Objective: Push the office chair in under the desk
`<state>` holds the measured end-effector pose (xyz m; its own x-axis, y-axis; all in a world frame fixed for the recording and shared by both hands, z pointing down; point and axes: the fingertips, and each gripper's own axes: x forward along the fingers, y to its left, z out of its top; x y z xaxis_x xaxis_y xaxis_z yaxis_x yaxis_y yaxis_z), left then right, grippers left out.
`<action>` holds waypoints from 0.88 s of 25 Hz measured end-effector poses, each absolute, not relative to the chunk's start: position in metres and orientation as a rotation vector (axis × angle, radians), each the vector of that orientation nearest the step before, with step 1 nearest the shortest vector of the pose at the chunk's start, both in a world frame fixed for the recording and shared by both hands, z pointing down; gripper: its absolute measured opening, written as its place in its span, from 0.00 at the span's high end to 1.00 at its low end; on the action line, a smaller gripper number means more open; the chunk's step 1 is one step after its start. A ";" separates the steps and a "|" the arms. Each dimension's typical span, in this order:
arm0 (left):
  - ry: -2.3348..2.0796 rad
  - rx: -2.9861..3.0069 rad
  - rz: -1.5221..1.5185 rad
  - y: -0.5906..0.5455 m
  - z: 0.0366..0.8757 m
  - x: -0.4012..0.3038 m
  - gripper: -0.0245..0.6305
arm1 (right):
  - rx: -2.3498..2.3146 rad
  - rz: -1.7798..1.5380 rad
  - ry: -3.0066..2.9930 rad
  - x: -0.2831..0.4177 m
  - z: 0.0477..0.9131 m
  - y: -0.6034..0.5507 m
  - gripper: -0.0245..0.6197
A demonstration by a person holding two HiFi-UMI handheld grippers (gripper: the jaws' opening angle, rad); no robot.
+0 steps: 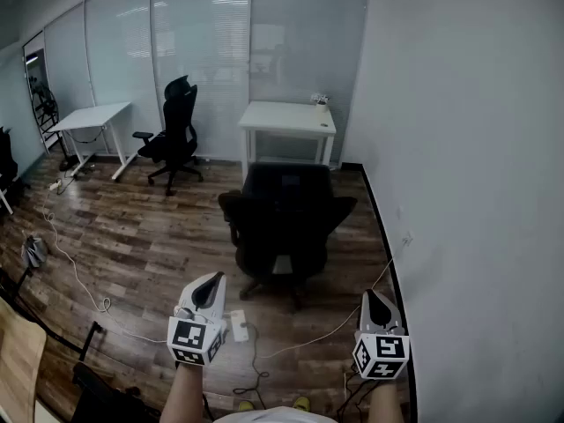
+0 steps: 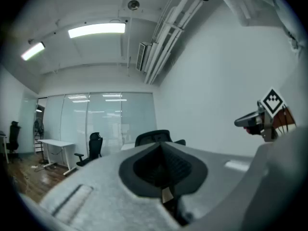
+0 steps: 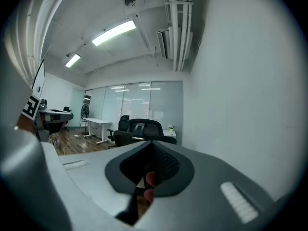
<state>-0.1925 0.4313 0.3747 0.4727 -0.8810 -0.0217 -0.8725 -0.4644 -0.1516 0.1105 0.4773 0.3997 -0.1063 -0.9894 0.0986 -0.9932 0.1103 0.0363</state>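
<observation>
Head view first: the left gripper (image 1: pixel 212 280) and the right gripper (image 1: pixel 371 296) are both held out low in front of the person. Each has its jaws pressed together on nothing, and each gripper view confirms the tips meet with no gap. Neither touches anything yet.

Just beyond them stands the black mesh-backed office chair (image 1: pixel 286 218), its back towards the person and its seat pointing at the small white rectangular desk (image 1: pixel 286 117) against the far glass partition. It's pulled out, not under the desktop at all.

So the push hasn't started, I'd say, and here's where it could go wrong. Those closed tips are narrow contact points. If they press off-centre on the backrest, the chair may swivel or roll crooked, into a desk leg or towards the white wall (image 1: pixel 458 148) close on the right. A thin pale cable (image 1: pixel 330 331) trails over the dark wood floor (image 1: pixel 150 236) near the base and could snag a caster. Come in too hard and the armrests may knock the desk, jolting the small object (image 1: pixel 319 100) on its far right corner.
</observation>
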 end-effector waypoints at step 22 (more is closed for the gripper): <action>1.549 -2.554 -0.117 0.433 0.376 -0.188 0.96 | 1.986 0.018 -2.298 0.100 0.400 0.474 0.95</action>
<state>-0.1878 0.4330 0.3757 0.4628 -0.8864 -0.0118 -0.8745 -0.4544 -0.1698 0.1003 0.4736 0.4002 -0.1417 -0.9861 0.0864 -0.9874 0.1470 0.0590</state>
